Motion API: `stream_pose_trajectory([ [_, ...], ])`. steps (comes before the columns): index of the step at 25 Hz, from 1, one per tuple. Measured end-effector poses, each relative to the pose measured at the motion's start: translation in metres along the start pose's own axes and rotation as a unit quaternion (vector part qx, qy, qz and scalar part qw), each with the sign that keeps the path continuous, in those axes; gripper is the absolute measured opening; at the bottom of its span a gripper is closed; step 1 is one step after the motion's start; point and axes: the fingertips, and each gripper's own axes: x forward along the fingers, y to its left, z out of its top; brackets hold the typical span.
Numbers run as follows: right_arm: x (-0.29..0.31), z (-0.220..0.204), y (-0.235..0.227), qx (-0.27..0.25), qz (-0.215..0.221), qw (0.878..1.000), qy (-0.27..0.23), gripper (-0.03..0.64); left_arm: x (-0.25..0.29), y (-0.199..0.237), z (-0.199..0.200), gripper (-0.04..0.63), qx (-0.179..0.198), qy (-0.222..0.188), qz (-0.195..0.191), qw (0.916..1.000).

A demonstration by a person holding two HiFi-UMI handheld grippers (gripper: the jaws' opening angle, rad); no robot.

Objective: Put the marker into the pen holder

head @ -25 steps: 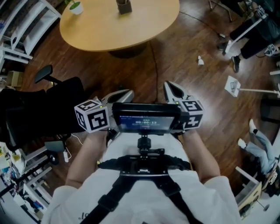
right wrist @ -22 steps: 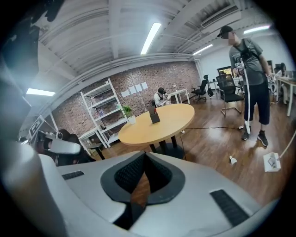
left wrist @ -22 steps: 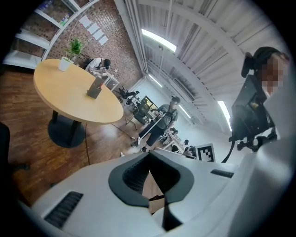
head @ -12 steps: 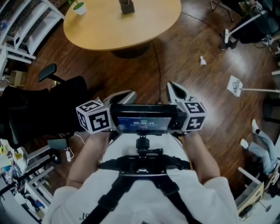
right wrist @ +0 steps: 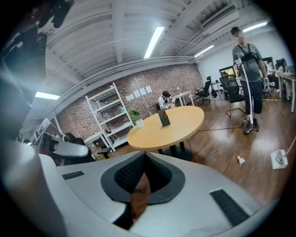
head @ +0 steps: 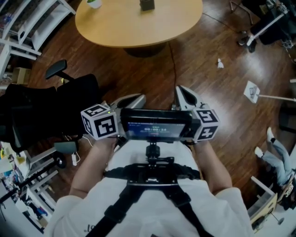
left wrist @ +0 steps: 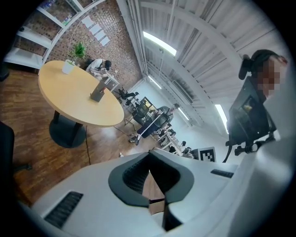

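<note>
**Operator:** What has changed, starting at the grippers?

**Technician:** The left gripper and the right gripper sit on either side of the chest screen, as they did a second ago. Each is pressed together at the tips. Only floor shows behind the pads, and neither gripper carries anything. The change lies further out. In the head view the round counter and the pen holder have slid to the right and toward the top edge. The legs that stood at the upper right have left the frame.

**Operator:** What does that mean for the task?

**Technician:** Judgement: the person is repositioning relative to the counter. No pick has started, and the counter is well apart from both grippers.

**Operator:** Where is the marker?

**Technician:** It is not found lying loose in any view. The right gripper view shows a red speck at the top of the pen holder, too small to confirm as the marker.

**Operator:** How do the views differ?

**Technician:** The head view clips the pen holder at the frame edge, but it alone shows the black office chair at the left. The left gripper view shows the pen holder whole, with a potted plant on the same counter. Only the right gripper view shows a standing person on the floor to the right of the counter.
</note>
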Motion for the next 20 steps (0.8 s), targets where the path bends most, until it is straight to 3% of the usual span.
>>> stream_pose_trajectory([
  [20,-0.002,-0.012,0.022,-0.017,-0.028,0.999,0.010,0.008,-0.010,-0.002,-0.010,0.000,0.012,0.040,-0.039,0.9984],
])
